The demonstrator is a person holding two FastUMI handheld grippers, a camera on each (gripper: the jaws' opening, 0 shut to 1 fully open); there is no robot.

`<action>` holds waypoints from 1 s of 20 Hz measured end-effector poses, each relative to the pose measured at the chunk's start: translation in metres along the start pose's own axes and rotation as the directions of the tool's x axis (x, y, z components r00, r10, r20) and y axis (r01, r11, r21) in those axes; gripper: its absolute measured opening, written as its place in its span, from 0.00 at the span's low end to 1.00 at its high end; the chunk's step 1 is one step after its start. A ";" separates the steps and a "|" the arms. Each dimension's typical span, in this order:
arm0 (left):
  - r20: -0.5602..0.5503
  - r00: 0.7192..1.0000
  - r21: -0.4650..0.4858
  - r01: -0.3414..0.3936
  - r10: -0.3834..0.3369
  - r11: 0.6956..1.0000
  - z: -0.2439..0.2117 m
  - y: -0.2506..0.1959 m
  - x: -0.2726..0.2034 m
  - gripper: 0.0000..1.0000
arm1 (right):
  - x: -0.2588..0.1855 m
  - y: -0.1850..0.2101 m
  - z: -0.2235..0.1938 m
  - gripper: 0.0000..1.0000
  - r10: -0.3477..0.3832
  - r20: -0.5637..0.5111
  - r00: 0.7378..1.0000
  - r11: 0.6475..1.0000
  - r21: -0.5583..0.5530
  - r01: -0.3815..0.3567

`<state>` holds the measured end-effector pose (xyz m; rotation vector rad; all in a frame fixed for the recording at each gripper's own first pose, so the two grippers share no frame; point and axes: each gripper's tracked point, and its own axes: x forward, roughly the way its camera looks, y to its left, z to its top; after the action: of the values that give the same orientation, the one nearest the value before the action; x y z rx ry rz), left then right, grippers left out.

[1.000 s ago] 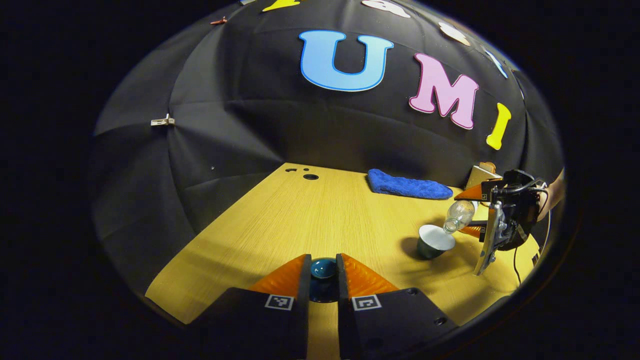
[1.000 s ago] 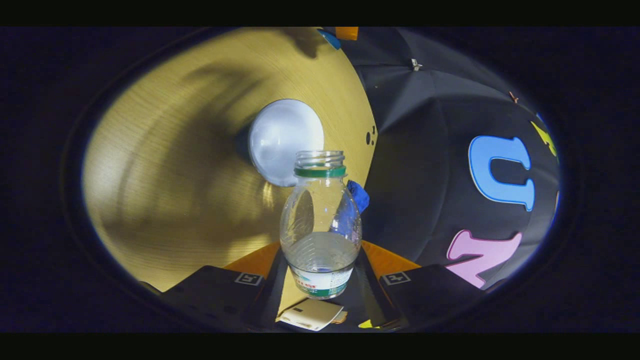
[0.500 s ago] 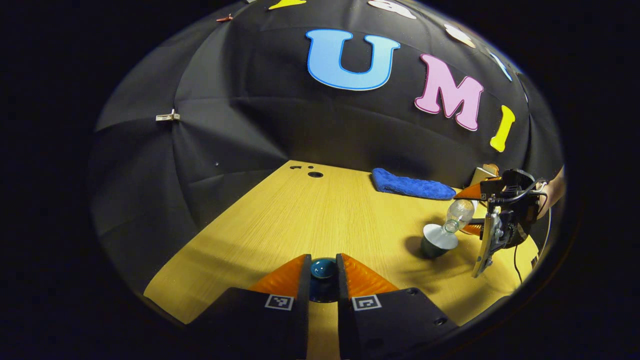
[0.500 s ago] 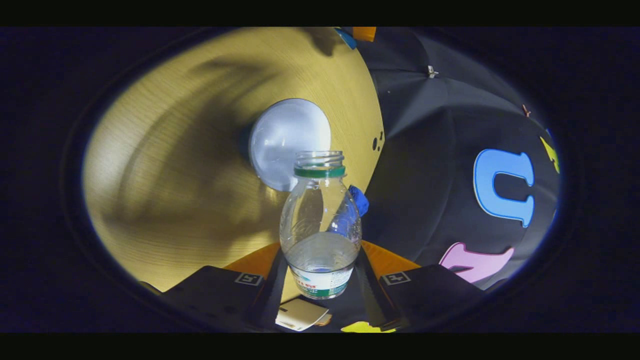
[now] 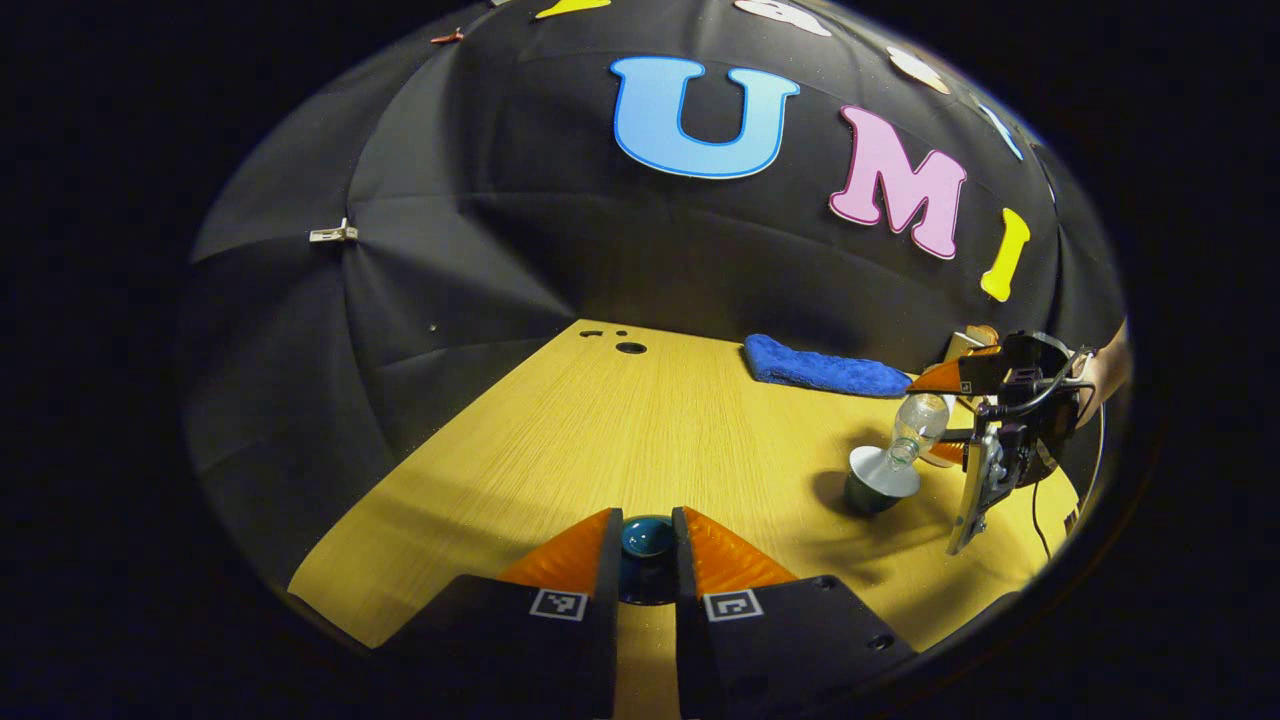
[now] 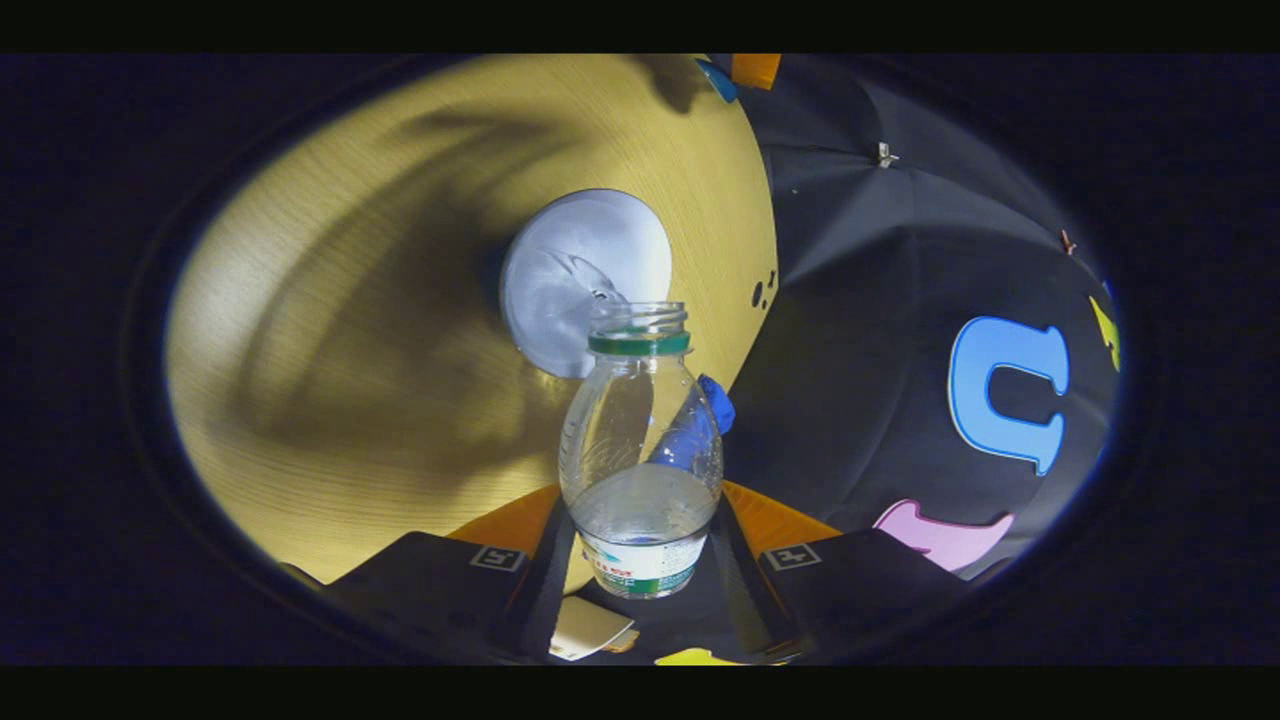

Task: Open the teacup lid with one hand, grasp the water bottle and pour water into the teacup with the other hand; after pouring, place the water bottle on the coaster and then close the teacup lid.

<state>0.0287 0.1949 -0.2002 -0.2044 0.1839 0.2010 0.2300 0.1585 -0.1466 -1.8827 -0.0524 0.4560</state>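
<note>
Left gripper (image 5: 647,545) sits low over the wooden table (image 5: 600,440), both fingers pinched on the knob of the teacup lid (image 5: 646,540), which is held clear of the cup on the near side of the table. Teacup (image 5: 880,480) stands upright and uncovered, well apart to the right in the left gripper view. Right gripper (image 5: 945,415), held by a hand (image 5: 1100,375), clamps the water bottle (image 5: 912,428) from both sides. In the left gripper view the bottle is tipped: long axis slants down and to the left, open mouth lowest and right over the teacup rim, base higher and back toward the gripper. In the right gripper view the water bottle (image 6: 640,440) runs straight out along the fingers, mouth pointing away from the camera at the teacup (image 6: 585,280), whose pale inside shows ripples. Some water sits in the bottle's base end, near the label. Blue towel (image 5: 820,372) lies at the far edge of the table by the booth wall, behind the teacup.
</note>
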 end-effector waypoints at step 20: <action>-0.010 1.000 0.009 0.015 -0.014 1.000 -0.006 -0.006 -0.004 0.28 | 0.006 -0.015 -0.002 0.71 -0.005 0.015 1.000 0.992 -0.123 0.007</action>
<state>0.0249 0.1874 -0.2043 -0.1974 0.1928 0.1848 0.2390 0.1633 -0.1334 -1.9995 -0.0980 0.4710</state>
